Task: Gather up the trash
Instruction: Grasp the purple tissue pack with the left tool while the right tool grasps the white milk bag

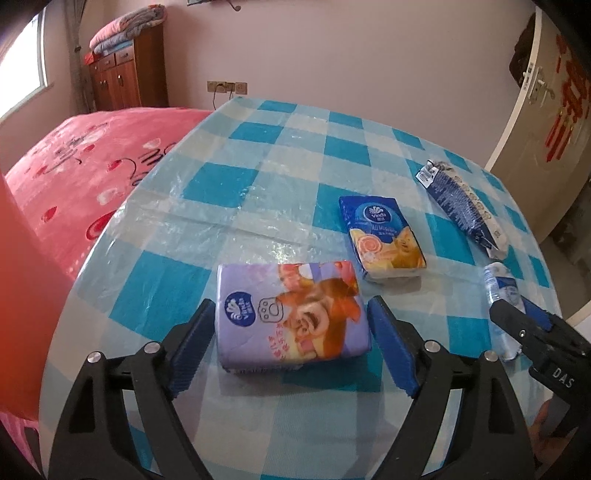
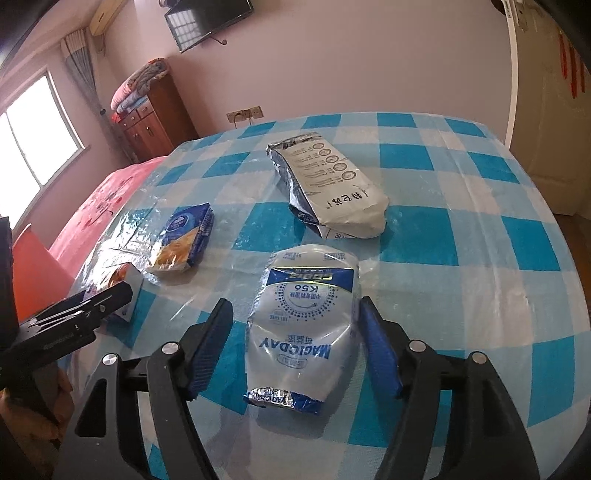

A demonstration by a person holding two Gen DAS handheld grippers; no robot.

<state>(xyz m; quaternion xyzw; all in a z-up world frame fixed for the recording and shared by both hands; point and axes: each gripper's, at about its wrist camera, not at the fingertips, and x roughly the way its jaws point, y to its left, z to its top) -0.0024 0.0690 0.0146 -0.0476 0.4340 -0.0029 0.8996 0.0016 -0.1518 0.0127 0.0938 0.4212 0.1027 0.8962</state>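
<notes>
Pale lilac walls close the room behind a red-covered bed [image 1: 92, 166], a wooden cabinet [image 1: 125, 70] topped with folded quilts and a wall-mounted screen [image 2: 207, 22]. Filling most of both views is the worktop [image 1: 280, 177], spread with a blue-and-white check cloth under clear plastic.

Toward its far right corner lies a white and dark blue pouch [image 2: 328, 188], the largest of the trash, well apart from both tools. Nearer the front edge on the right side lies a crumpled silvery-blue MAGICDAY bag [image 2: 303, 328], lengthwise between the fingers of the right gripper [image 2: 295, 347]; its jaws stand released, with a gap showing on the left side and the right pad just beside the bag, and whether that pad touches it I cannot tell.

At the front left, a purple tissue pack [image 1: 291, 314] lies flat on the cloth between the fingers of the left gripper [image 1: 291, 343], whose blue pads stand clear of it on both sides, so nothing is grasped. Behind it, toward the middle of the worktop, rests a smaller blue and orange tissue pack [image 1: 384, 236], apart from the others.
</notes>
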